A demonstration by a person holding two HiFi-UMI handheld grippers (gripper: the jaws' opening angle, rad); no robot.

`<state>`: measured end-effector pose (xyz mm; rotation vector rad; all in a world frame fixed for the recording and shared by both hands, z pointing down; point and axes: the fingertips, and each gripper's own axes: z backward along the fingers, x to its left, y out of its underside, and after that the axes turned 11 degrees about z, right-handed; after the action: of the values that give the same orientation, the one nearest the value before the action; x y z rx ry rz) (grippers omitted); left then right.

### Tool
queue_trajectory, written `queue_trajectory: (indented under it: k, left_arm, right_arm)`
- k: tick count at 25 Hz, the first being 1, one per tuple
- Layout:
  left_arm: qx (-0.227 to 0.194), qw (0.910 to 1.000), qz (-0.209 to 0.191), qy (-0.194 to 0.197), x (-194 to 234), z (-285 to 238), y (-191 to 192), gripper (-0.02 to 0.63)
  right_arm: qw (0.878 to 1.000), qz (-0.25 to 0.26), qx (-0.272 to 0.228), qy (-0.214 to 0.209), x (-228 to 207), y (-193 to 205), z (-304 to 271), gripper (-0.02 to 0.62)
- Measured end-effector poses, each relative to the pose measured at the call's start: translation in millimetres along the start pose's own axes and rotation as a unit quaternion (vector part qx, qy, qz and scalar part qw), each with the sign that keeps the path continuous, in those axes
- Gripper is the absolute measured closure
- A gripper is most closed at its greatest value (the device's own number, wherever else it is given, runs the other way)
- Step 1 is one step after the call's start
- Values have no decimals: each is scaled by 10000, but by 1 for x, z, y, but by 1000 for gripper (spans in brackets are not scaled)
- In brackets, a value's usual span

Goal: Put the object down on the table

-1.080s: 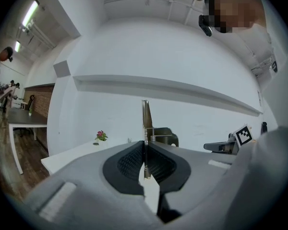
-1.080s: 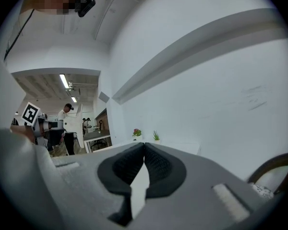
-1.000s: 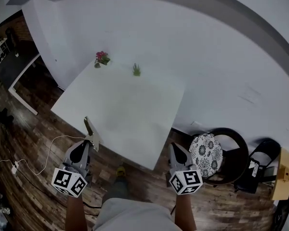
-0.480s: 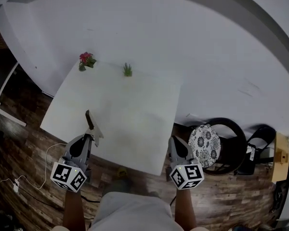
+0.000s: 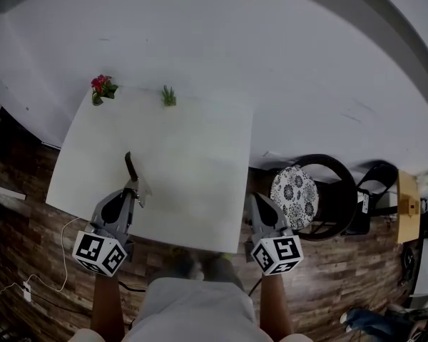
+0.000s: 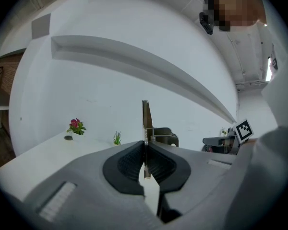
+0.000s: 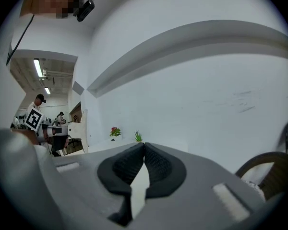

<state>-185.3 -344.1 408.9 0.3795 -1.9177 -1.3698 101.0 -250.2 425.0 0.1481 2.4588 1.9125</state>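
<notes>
My left gripper [image 5: 133,189] is shut on a thin flat metal tool [image 5: 131,168] that sticks up and forward from the jaws, over the near left part of the white table [image 5: 192,148]. In the left gripper view the tool [image 6: 145,116] stands edge-on between the closed pads, with a small spring and a dark part beside it; the gripper [image 6: 145,147] is above the table. My right gripper [image 5: 261,205] hangs shut and empty just off the table's near right corner, and the right gripper view shows its jaws [image 7: 144,147] meeting with nothing between them.
A small pink flower pot [image 5: 100,86] and a small green plant [image 5: 168,95] stand at the table's far edge by the white wall. A chair with a patterned cushion [image 5: 296,197] stands right of the table. A cable lies on the wooden floor at left.
The table has come nearer and now lies straight ahead. Both grippers have moved forward to its near edge; the left one still grips the tool, now over the tabletop.
</notes>
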Motion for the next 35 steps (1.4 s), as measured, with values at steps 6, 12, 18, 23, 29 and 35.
queue_trajectory:
  k: [6, 12, 18, 23, 29, 35]
  left_arm:
    - [104, 9999, 84, -56, 4, -16, 10, 597]
    - [196, 9993, 128, -301, 12, -36, 21, 597]
    - [393, 9985, 86, -374, 19, -60, 36, 597]
    - [622, 9969, 163, -448, 24, -76, 55, 597]
    - [773, 9952, 210, -563, 31, -91, 78, 597]
    - [874, 9932, 288, -712, 40, -92, 103, 597]
  right_arm:
    - [9999, 25, 88, -54, -10, 8, -10, 592]
    - [9997, -20, 131, -221, -24, 20, -35, 592]
    - [9993, -181, 184, -283, -39, 34, -63, 592]
    - [9983, -356, 307, -342, -42, 55, -77, 592]
    - [9964, -542, 426, -488, -42, 82, -93, 592]
    - [9945, -681, 536, -593, -39, 112, -102, 592]
